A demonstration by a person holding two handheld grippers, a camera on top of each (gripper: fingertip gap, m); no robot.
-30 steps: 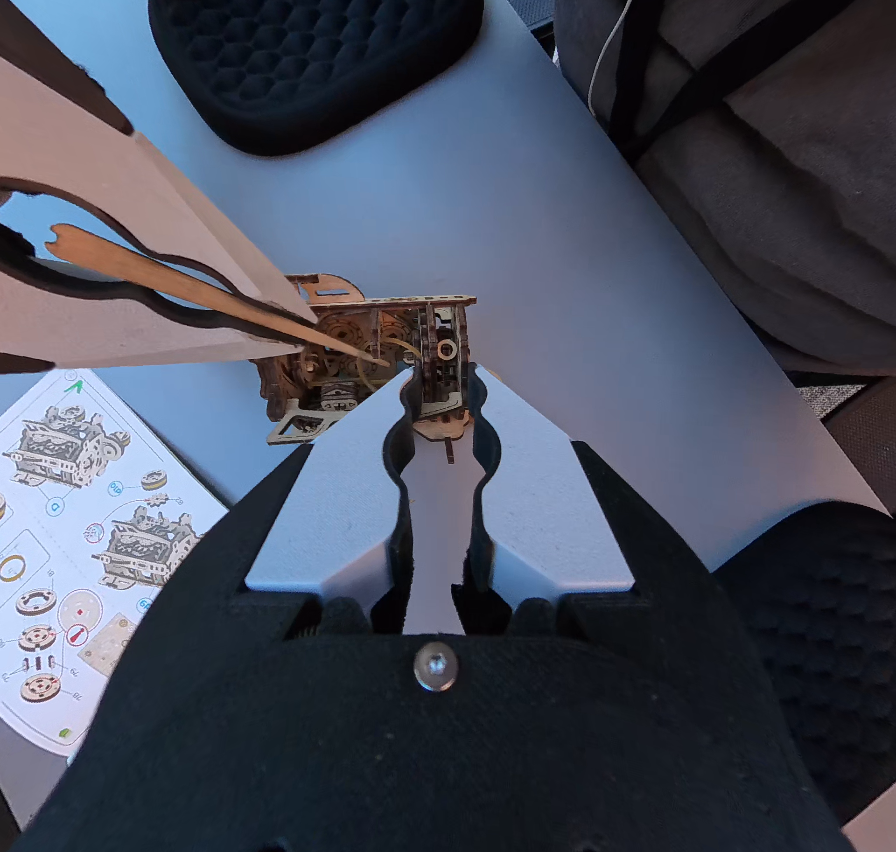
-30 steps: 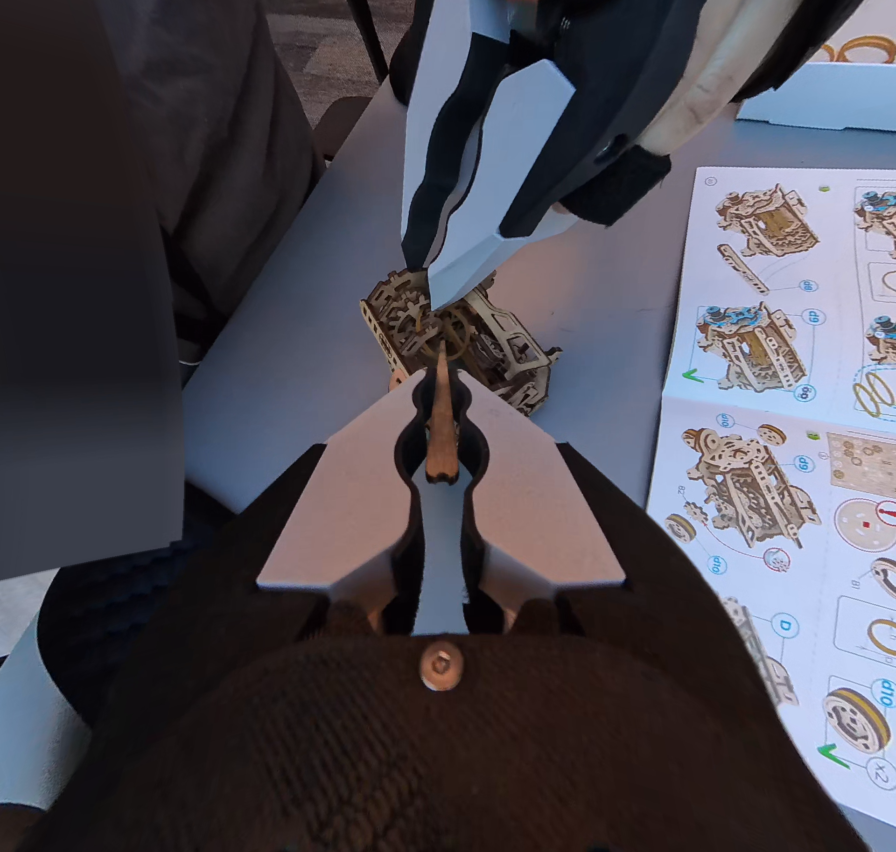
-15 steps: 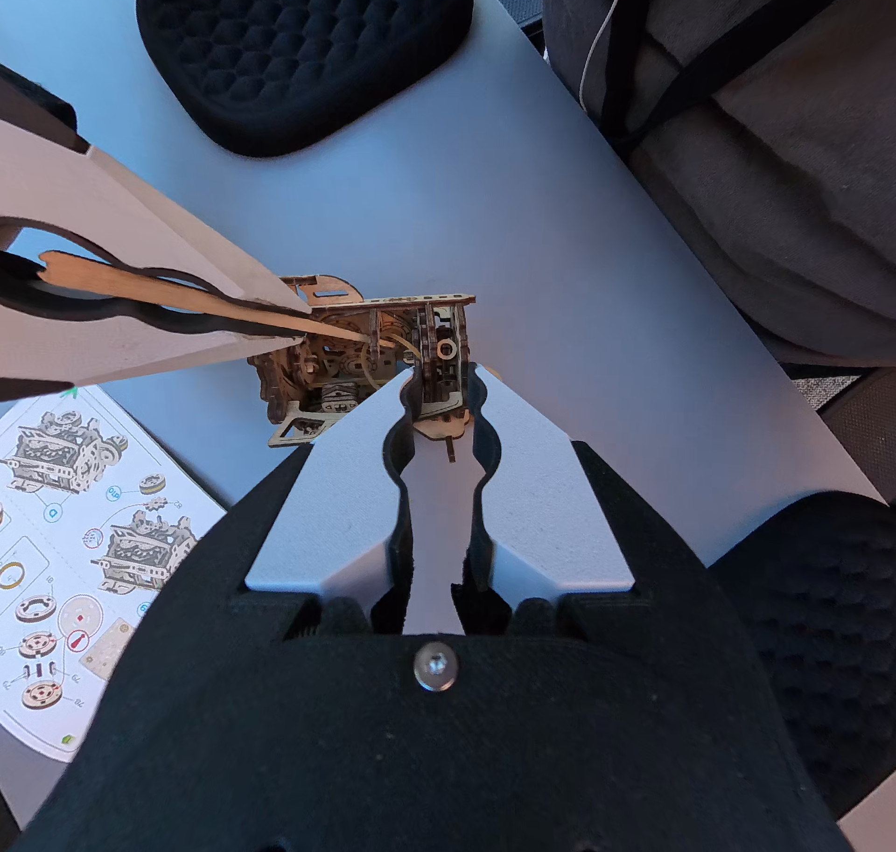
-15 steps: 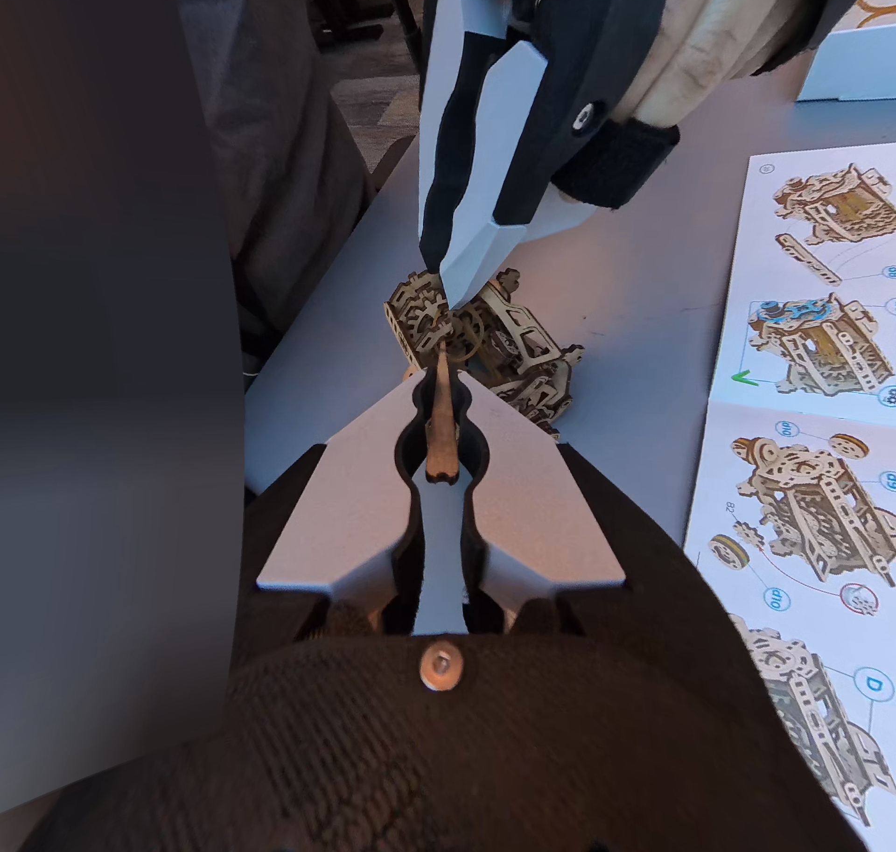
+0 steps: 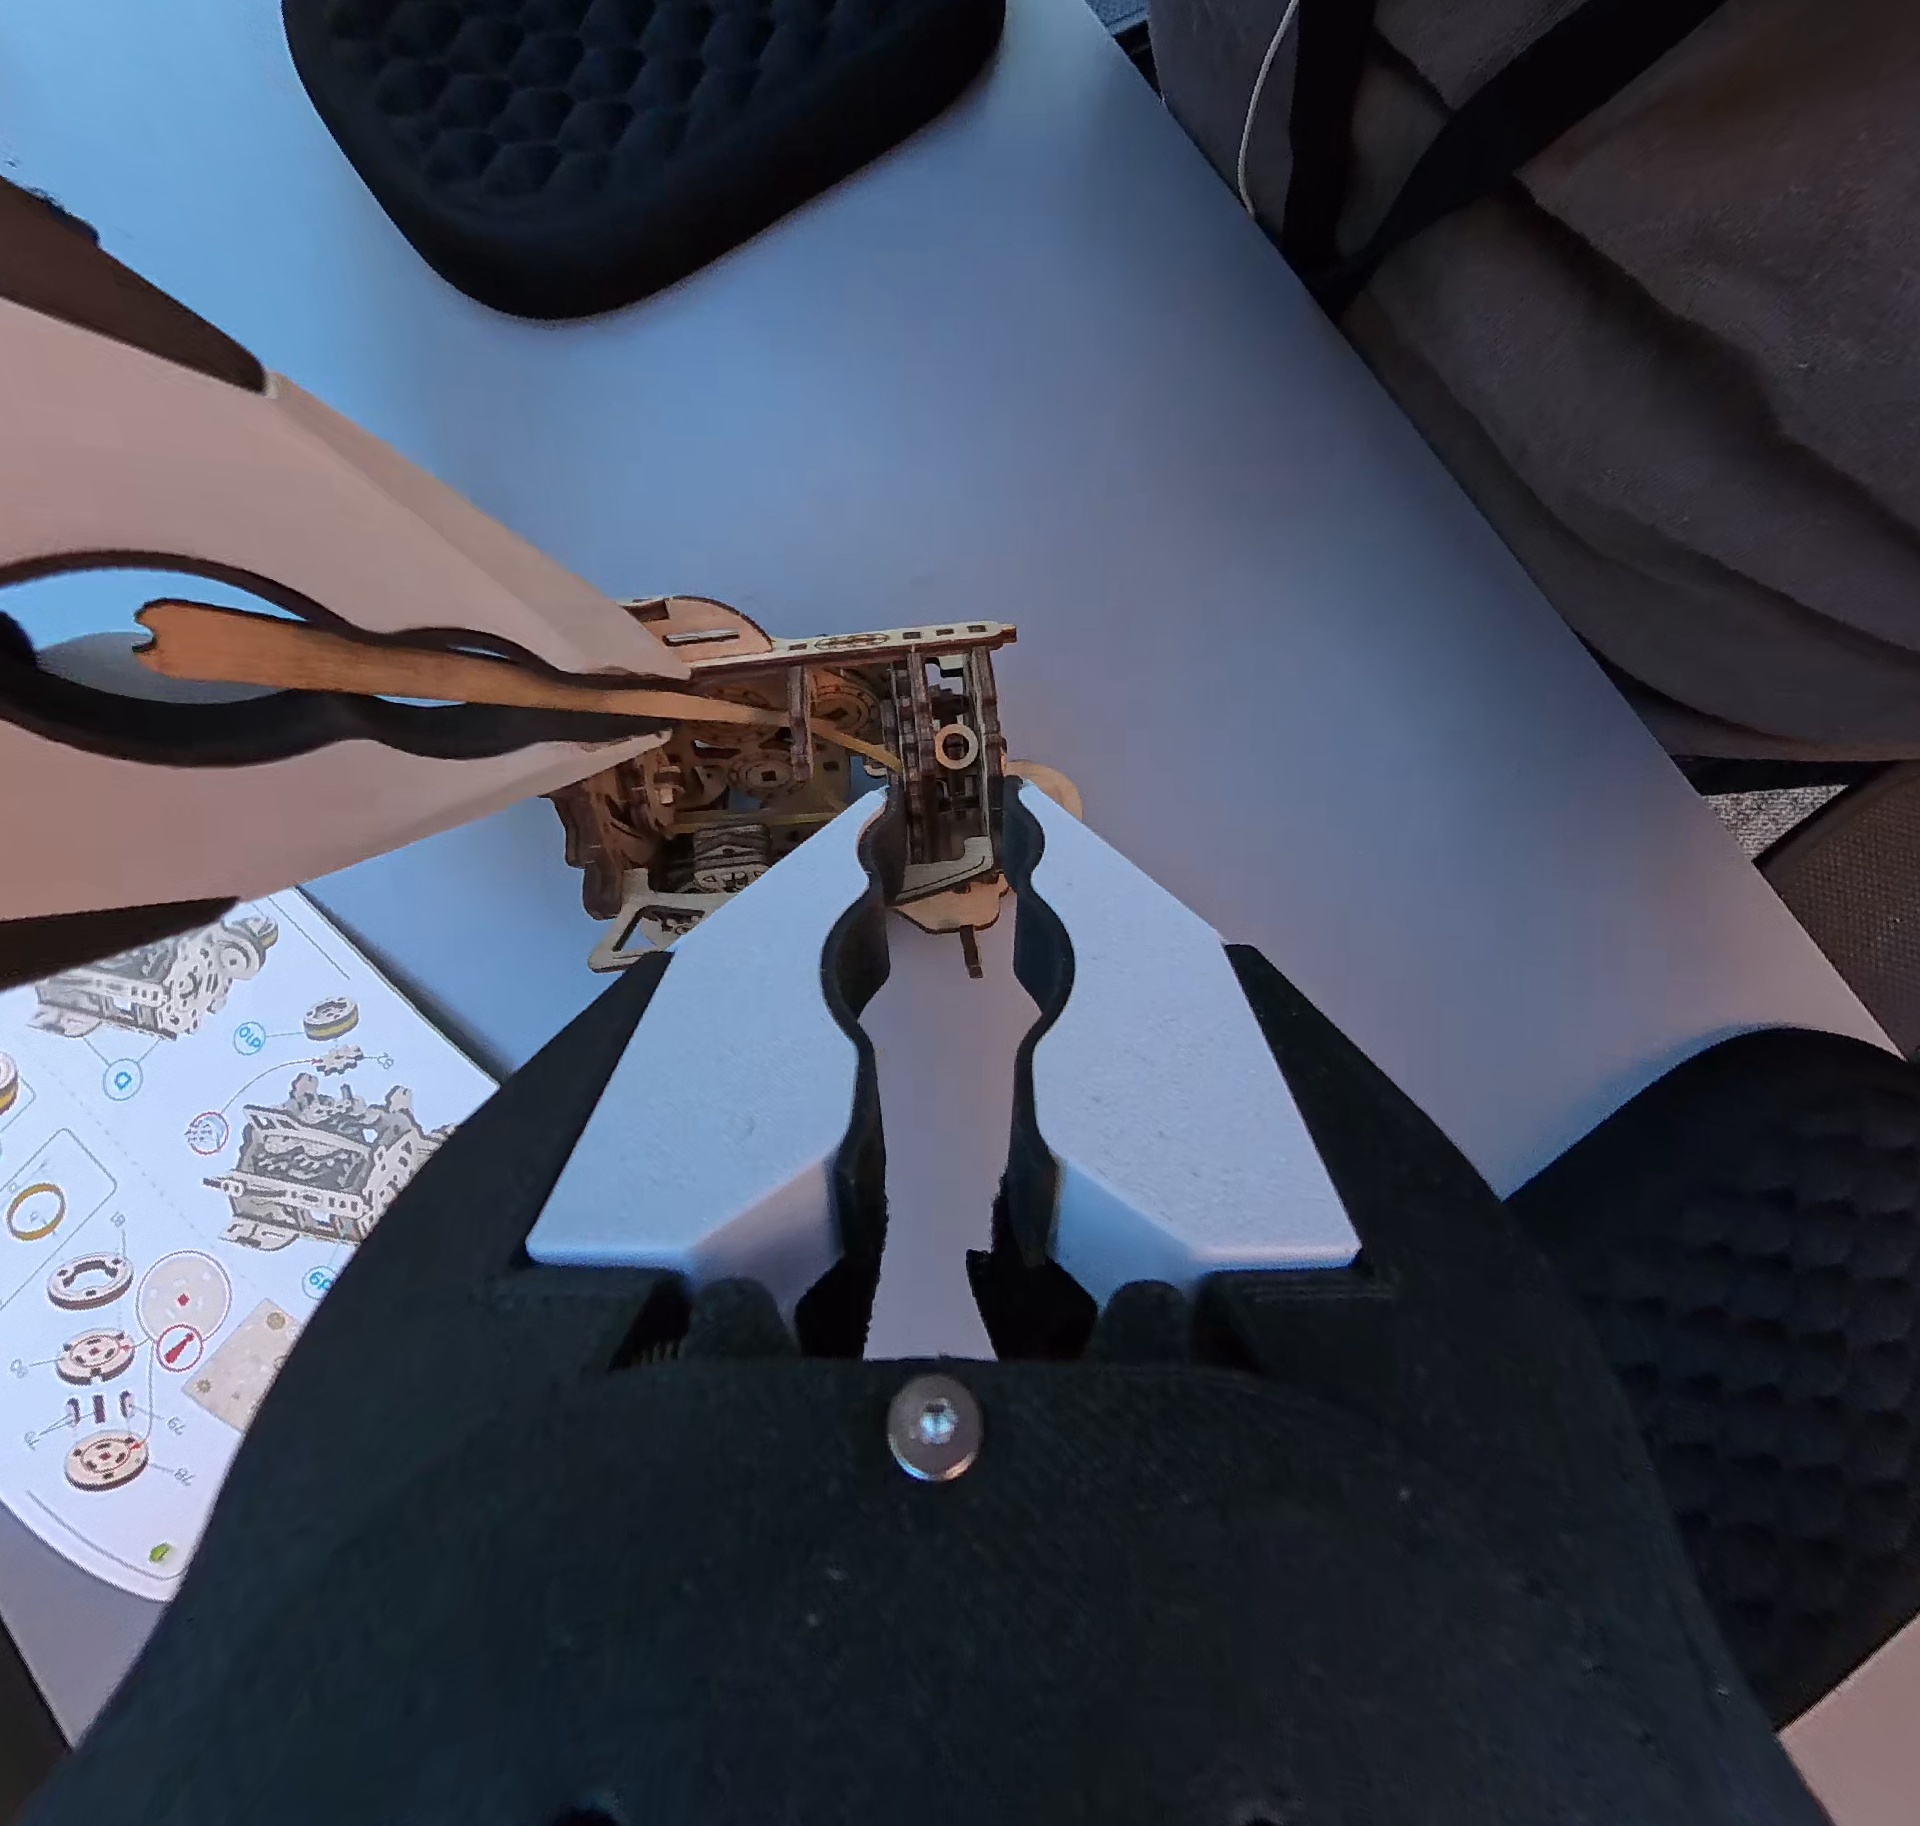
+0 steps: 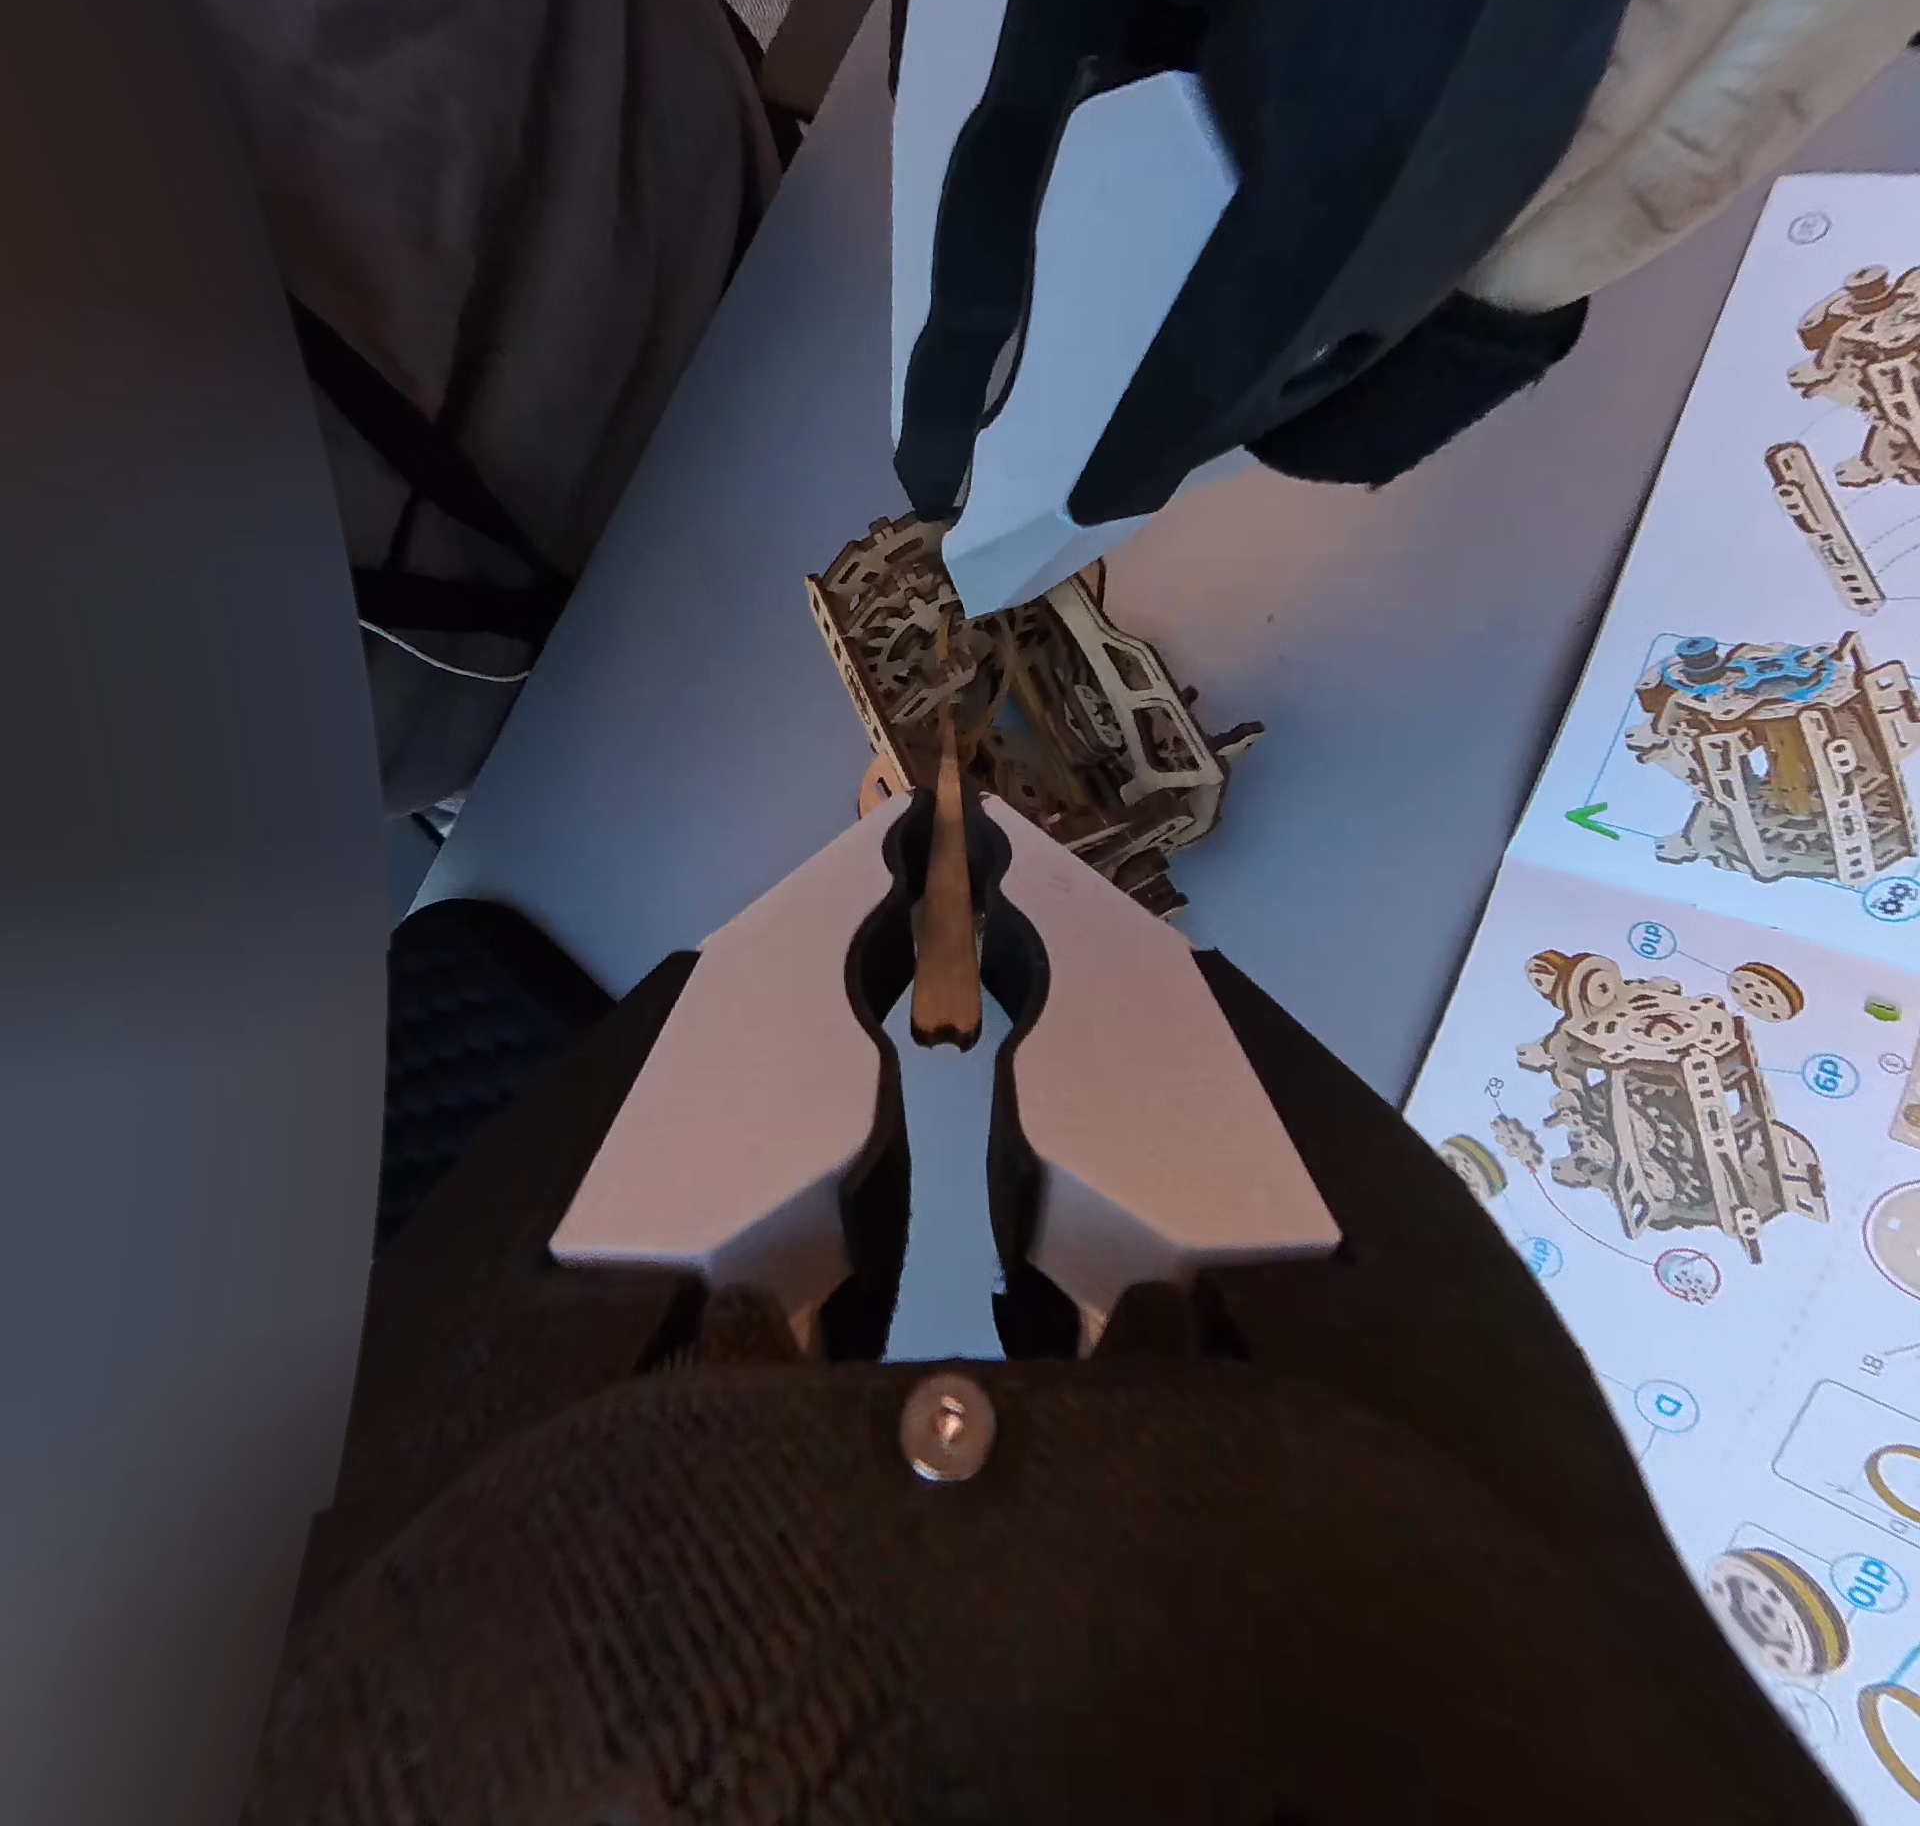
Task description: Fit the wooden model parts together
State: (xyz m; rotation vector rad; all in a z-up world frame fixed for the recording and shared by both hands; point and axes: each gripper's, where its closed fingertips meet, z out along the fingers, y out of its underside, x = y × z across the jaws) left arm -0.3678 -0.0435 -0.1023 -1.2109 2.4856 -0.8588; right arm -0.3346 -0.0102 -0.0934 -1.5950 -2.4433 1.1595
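Observation:
A wooden gear model (image 5: 831, 737) lies on the grey table (image 5: 1247, 633). My left gripper (image 5: 943, 800) is shut on the model's near end frame, and both pads press its sides. My right gripper (image 6: 945, 815) is shut on a thin pointed wooden stick (image 6: 943, 924). The stick's tip reaches into the gears of the model (image 6: 1039, 696), by a yellow rubber band. In the left wrist view the right gripper (image 5: 655, 706) comes in from the left with the stick (image 5: 436, 664). In the right wrist view the left gripper (image 6: 961, 555) comes down on the model from above.
A printed instruction sheet lies beside the model (image 5: 156, 1205), also in the right wrist view (image 6: 1714, 841). Black padded cushions sit at the far table edge (image 5: 644, 83) and near right (image 5: 1745, 1309). A grey bag (image 5: 1610, 270) lies past the table's right edge. The gap from one gripper's tips to the other's is roughly 5 cm.
The right gripper has pushed the stick further into the model, its tip now deeper among the gears. The left gripper stays shut on the model's frame.

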